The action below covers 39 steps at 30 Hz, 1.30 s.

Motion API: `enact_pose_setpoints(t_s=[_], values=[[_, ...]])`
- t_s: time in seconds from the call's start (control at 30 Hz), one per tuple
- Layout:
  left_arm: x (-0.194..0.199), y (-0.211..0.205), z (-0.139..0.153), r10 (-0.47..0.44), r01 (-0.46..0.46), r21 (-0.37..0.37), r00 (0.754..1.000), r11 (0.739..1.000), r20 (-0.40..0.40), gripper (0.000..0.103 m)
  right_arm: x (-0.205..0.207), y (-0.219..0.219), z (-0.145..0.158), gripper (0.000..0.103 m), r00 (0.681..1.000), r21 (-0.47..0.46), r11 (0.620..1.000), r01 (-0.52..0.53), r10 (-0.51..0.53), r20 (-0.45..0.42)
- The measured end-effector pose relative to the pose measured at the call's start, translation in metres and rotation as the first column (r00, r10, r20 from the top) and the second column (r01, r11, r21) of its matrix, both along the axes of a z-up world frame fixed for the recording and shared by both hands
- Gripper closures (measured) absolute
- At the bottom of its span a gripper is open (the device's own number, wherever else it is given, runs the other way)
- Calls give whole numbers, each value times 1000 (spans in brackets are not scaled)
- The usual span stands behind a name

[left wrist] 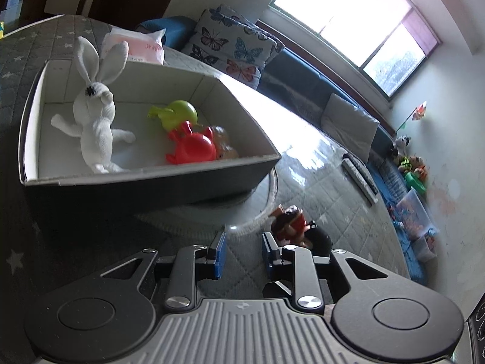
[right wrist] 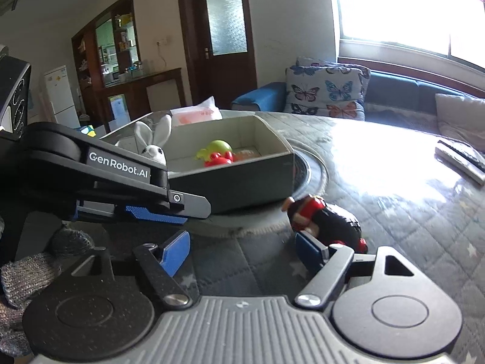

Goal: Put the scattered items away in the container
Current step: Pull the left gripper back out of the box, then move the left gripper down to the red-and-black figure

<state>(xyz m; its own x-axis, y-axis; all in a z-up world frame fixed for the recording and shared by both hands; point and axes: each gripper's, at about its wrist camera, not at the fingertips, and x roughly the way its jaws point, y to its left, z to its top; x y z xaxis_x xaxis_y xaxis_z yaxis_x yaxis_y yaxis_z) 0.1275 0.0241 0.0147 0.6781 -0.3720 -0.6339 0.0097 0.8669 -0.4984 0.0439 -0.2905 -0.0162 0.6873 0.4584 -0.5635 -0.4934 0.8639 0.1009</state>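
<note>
An open grey box (left wrist: 248, 112) stands on the quilted surface and holds a white plush rabbit (left wrist: 94, 121), a green toy (left wrist: 178, 113), a red toy (left wrist: 194, 148) and a tan one (left wrist: 224, 145). A red and black toy figure (left wrist: 291, 221) lies outside it, to the right of the box's near corner. My left gripper (left wrist: 244, 250) stands narrowly open over the quilt, nothing between its blue pads, the figure just past its right finger. In the right wrist view the figure (right wrist: 327, 221) lies just beyond the right finger of my right gripper (right wrist: 242, 250), which is wide open and holds nothing. The left gripper (right wrist: 194, 212) reaches in from the left.
The box (right wrist: 242, 182) rests on a round pale mat (right wrist: 315, 179). Behind it lies a pink and white packet (left wrist: 136, 45). A butterfly cushion (right wrist: 327, 91) and blue sofa line the back. A flat grey remote (right wrist: 460, 160) lies far right. A knit-gloved hand (right wrist: 27, 273) shows at lower left.
</note>
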Motion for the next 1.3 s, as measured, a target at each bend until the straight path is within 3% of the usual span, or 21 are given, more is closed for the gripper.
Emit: enact_pose_setpoints(t_s=[1.3], values=[[-7, -35, -28, -73, 82, 65, 988, 994, -133, 74, -6, -27, -22, 19, 995, -22, 996, 92, -93, -44]])
